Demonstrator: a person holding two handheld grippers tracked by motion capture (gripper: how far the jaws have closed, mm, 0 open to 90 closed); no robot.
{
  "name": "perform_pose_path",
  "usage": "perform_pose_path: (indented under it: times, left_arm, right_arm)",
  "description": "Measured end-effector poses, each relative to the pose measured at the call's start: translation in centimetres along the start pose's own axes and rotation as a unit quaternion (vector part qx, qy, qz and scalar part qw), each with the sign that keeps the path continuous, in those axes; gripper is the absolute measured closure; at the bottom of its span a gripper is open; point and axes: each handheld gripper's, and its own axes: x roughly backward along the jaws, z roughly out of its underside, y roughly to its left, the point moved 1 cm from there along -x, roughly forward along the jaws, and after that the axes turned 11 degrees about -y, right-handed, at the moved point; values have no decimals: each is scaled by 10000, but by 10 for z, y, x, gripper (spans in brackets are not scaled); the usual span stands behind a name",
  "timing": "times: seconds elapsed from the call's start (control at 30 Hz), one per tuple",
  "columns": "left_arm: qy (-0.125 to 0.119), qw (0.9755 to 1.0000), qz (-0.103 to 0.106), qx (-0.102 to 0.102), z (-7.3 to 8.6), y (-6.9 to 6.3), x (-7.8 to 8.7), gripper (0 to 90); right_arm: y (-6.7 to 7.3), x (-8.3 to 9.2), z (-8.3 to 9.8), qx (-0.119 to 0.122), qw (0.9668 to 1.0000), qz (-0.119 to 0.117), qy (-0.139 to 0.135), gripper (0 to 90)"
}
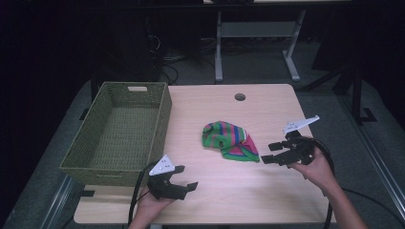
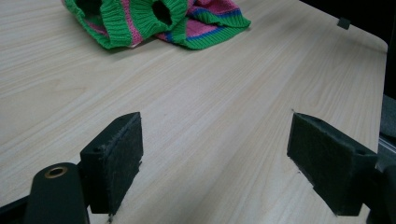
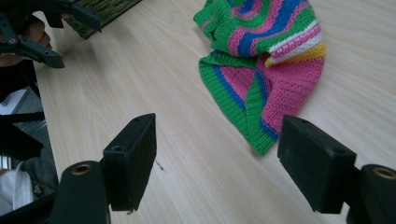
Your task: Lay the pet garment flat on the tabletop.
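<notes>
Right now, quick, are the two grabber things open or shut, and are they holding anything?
Left gripper: open, holding nothing, near the basket.
Right gripper: open, holding nothing, right beside the striped knit cloth but not gripping it.

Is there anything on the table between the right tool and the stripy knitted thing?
Nothing visible. The right tool is open and sits just to the right of the striped knit, with bare wooden table between them. The green basket is on the knit's far side, at the table's left edge.
</notes>
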Motion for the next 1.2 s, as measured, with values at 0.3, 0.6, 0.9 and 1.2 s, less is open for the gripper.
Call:
perform_pose_path:
  times: [0.3,0.6,0.9,1.2]
  left_arm:
    - [22,10000,8,-10,-1,0,-1,181]
    - [-19,10000,14,-12,-1,2,1,181]
    - [-83,10000,-32,10,-2,2,3,181]
    - [-215,9995,129,206,-3,0,4,181]
  right_arm:
    - [2,-3,-20,91,9999,-97,-48,279]
    - [-1,-19,-44,207,9996,-74,167,280]
    - [-1,-45,-69,276,9992,-116,266,279]
    - [-10,-67,-81,172,9990,-47,398,279]
